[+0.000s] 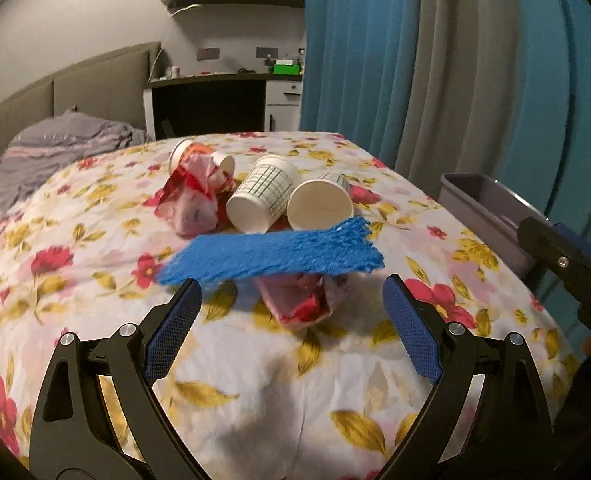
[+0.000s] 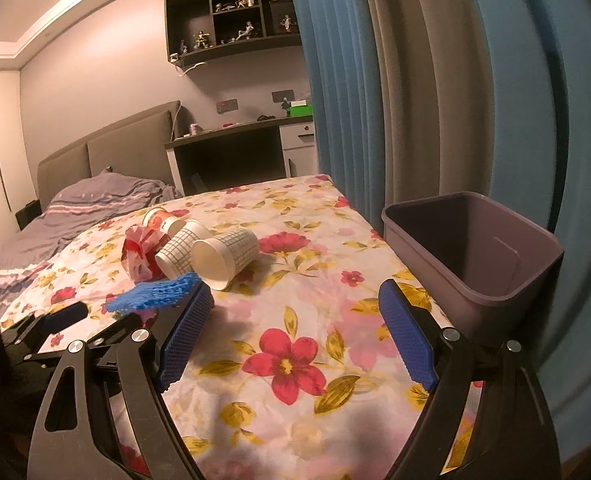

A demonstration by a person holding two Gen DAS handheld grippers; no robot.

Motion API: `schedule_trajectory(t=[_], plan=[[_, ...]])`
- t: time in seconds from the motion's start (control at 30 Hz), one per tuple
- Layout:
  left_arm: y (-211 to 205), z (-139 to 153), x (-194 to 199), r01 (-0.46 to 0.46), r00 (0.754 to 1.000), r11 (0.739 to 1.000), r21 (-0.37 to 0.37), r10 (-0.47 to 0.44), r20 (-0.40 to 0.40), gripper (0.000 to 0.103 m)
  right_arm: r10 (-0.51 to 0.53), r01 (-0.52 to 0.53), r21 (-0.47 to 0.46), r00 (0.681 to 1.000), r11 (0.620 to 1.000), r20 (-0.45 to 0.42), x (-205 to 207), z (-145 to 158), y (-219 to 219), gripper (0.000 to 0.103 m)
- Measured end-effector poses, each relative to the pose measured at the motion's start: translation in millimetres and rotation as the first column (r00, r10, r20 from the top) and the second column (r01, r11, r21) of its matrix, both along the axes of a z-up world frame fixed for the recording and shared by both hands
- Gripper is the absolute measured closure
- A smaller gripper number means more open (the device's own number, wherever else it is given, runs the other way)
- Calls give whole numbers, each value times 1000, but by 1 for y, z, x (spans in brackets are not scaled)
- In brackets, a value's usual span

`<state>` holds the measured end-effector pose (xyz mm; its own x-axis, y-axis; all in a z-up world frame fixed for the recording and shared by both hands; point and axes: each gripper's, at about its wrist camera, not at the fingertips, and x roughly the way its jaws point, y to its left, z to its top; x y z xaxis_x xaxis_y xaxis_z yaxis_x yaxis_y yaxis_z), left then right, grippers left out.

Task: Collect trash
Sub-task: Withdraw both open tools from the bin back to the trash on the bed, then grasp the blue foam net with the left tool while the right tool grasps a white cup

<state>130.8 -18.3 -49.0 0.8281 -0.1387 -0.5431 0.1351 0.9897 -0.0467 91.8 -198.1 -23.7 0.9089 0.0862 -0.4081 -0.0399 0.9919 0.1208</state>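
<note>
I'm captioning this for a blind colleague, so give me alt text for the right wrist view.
The right gripper, jaws open and empty, hovers over a floral bedspread, with an empty purple plastic bin at right. At left, white paper cups, crumpled red-and-pink wrappers and a torn blue foam strip.

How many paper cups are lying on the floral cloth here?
4, all tipped over. Two checked cups lie side by side in front; two smaller ones sit behind the crumpled pink wrapper. More could be hidden behind the pile.
</note>
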Motion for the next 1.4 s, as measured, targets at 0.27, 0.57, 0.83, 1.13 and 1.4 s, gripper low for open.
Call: schedule_trajectory(t=[0.27,0.57,0.83,1.13,1.4], plan=[[-4,2,24,-11,1000,1000,16,11,-3,34,-7,8,23,1000,1000,-21,6,-6,-12,20],[0,7,37,64,998,995,-82,-64,1,95,3,-2,30,999,1000,-37,11,-12,-17,20],[2,13,35,62,998,993,-96,-59,36,102,4,-3,32,999,999,-42,12,-13,-18,20],[38,35,15,-25,995,987,-162,40,89,102,40,-39,4,999,999,-35,21,-10,-4,20],[66,54,-3,-67,985,974,-216,99,140,102,133,-135,-54,990,989,-49,54,-9,37,27]])
